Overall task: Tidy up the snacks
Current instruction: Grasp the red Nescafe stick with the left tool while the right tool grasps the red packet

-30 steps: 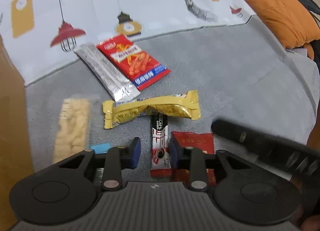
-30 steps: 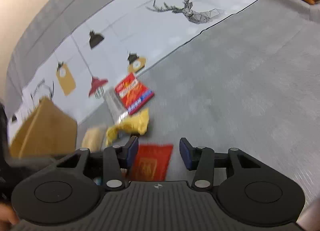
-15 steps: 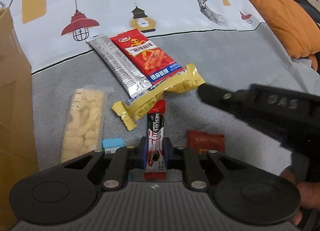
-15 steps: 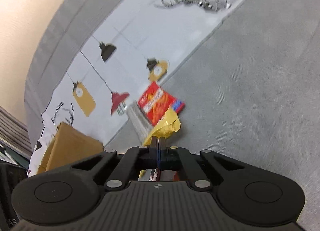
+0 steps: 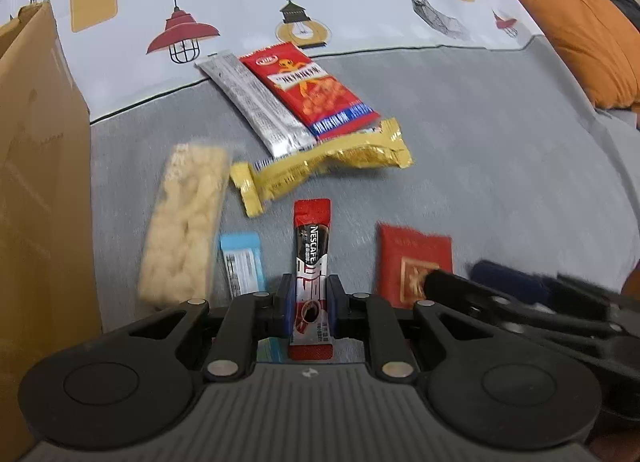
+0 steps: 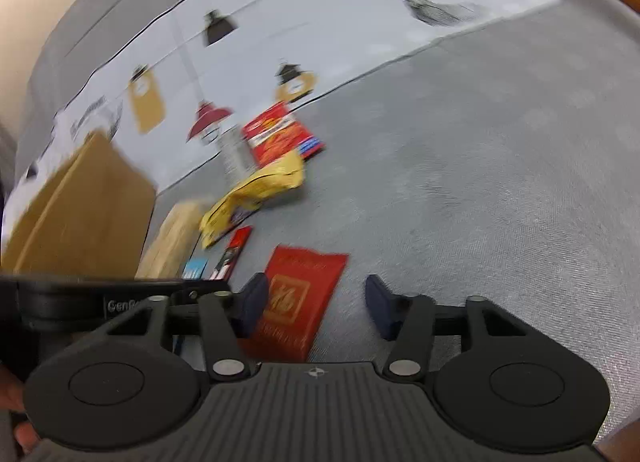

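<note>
The left gripper (image 5: 311, 302) was closed on the lower part of a red Nescafe coffee stick (image 5: 312, 262), with one blue pad on each side of it, and the stick pointed forward along the fingers over the grey bed cover (image 5: 500, 142). The right gripper (image 6: 316, 302) stood wide open and held nothing; its left finger was at the edge of a flat red packet (image 6: 300, 294) that lay on the cover, and the right finger was well apart from it on bare fabric. In the left wrist view this red packet lay just to the right of the coffee stick, and the dark fingers of the right gripper reached in beside it. A small light blue packet (image 5: 242, 262) lay just left of the stick, and next to it was a long clear pack of pale puffed snack (image 5: 186, 222). Further ahead lay a crumpled yellow wrapper (image 5: 320, 170), which touched the end of a silver stick pack (image 5: 256, 106) and a red snack bag (image 5: 308, 90); these two were side by side. A brown cardboard box (image 5: 40, 182) stood at the left edge, and an orange cushion (image 5: 580, 42) was at the far right. The right wrist view was blurred.
</note>
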Available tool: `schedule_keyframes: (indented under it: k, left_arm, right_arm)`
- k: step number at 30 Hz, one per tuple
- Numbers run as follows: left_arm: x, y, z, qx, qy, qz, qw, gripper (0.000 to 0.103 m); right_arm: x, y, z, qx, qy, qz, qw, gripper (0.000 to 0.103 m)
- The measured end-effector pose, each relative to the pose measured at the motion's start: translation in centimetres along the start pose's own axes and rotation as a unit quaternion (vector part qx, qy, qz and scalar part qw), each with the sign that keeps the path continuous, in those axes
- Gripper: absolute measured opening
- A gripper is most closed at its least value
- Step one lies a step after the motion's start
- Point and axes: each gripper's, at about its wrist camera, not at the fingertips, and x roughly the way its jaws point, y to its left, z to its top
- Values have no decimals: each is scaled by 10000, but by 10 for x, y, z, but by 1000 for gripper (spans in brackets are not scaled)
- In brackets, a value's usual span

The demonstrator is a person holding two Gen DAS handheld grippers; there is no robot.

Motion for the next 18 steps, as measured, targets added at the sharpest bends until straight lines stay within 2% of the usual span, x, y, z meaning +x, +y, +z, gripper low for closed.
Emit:
schedule_keyframes:
  k: [3, 10, 14, 18]
  left_arm:
    - [0, 0, -4, 47, -49, 63, 10000, 17]
    - [-3, 13, -2, -101, 139, 260, 9995, 17]
    - [-5, 15, -5, -138, 110, 311, 9994, 15]
    - [-6, 14, -5, -133, 91, 330, 9993, 17]
  right_arm:
    - [7, 8, -1, -183, 28, -70, 9998, 58]
    - [26, 35, -3, -968, 35, -332, 9947, 58]
    - [26, 39, -7, -1120, 20, -459, 9927, 58]
    - [22, 47, -15, -1573, 79, -540, 9860, 59]
